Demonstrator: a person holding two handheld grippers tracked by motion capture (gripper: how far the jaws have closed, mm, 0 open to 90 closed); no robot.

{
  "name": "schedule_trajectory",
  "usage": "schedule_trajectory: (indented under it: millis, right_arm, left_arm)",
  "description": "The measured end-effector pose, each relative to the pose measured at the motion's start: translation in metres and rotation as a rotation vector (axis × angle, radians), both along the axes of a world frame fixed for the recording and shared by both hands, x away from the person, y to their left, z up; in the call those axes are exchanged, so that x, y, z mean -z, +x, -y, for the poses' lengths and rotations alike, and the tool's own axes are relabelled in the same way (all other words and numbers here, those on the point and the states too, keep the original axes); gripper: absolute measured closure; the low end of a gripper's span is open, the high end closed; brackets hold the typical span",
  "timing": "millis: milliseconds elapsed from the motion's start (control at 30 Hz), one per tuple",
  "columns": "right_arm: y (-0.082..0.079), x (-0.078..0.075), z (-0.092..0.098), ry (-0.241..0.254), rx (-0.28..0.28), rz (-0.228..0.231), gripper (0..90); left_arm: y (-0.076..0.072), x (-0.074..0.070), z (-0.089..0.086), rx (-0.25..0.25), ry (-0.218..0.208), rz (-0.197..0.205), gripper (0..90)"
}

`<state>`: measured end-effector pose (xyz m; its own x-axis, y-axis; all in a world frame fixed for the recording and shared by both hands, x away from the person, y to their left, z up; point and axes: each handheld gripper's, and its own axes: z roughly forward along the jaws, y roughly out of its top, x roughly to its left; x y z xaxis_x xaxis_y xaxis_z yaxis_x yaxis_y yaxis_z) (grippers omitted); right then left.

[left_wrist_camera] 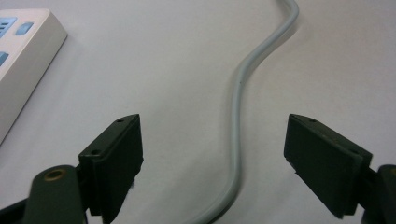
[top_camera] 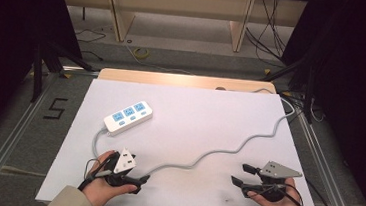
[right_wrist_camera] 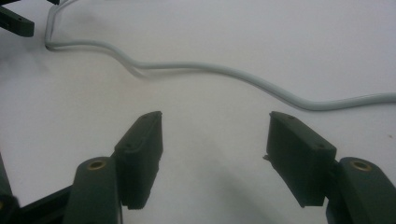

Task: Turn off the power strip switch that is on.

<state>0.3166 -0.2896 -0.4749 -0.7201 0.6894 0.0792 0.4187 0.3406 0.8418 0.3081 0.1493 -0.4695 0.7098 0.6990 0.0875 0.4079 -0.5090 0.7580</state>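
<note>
Cord (left_wrist_camera: 238,116) runs btwn left gripper (left_wrist_camera: 212,154) jaws, both spread wide; right gripper (right_wrist_camera: 215,149) jaws wide too, cord beyond

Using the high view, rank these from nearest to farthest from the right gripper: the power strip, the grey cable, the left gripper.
From the right gripper:
1. Grey cable, snaking across the mat just left of it.
2. Left gripper, at the near left.
3. Power strip, farther back on the left.

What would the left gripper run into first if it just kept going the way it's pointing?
Probably the grey cable. It already runs between the open jaws of the left gripper and curves on ahead. The power strip sits off to one side, so likely missed.
</note>
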Motion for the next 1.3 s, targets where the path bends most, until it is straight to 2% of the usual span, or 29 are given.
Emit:
schedule_trajectory:
  millis: [300, 467, 500, 533, 567, 600, 733, 833, 1000, 1300]
  right_arm:
    - [0.0, 0.0, -0.001, -0.001, -0.001, 0.0, 37.0]
    - [0.0, 0.0, 0.0, -0.001, 0.0, 0.0, 37.0]
    - [0.0, 0.0, 0.0, -0.001, 0.0, 0.0, 37.0]
    - [0.0, 0.0, 0.0, -0.001, 0.002, 0.0, 37.0]
    - [0.0, 0.0, 0.0, -0.001, 0.002, 0.0, 37.0]
    - [0.0, 0.0, 0.0, -0.001, 0.001, -0.001, 37.0]
    - [0.0, 0.0, -0.001, -0.002, -0.001, -0.001, 37.0]
    - [0.0, 0.0, -0.001, -0.004, -0.002, -0.001, 37.0]
    - [0.0, 0.0, 0.0, -0.004, -0.002, -0.002, 37.0]
    - [0.0, 0.0, 0.0, -0.006, 0.002, -0.001, 37.0]
  left_arm:
    - [0.003, -0.001, 0.001, -0.006, -0.005, 0.001, 23.5]
    - [0.006, -0.006, -0.002, -0.034, -0.007, 0.002, 47.9]
    - [0.007, -0.007, -0.002, -0.038, 0.001, 0.004, 47.9]
    - [0.008, -0.008, -0.003, -0.037, 0.008, 0.006, 61.1]
    - [0.009, -0.008, -0.003, -0.036, 0.016, 0.006, 61.1]
    - [0.01, -0.009, -0.003, -0.041, 0.028, 0.013, 74.0]
    - [0.012, -0.011, -0.004, -0.057, 0.022, 0.004, 89.1]
    - [0.012, -0.012, -0.004, -0.064, 0.019, -0.003, 89.6]
    - [0.014, -0.012, -0.004, -0.066, 0.008, -0.039, 89.6]
    - [0.017, -0.014, -0.002, -0.069, 0.011, -0.047, 89.7]
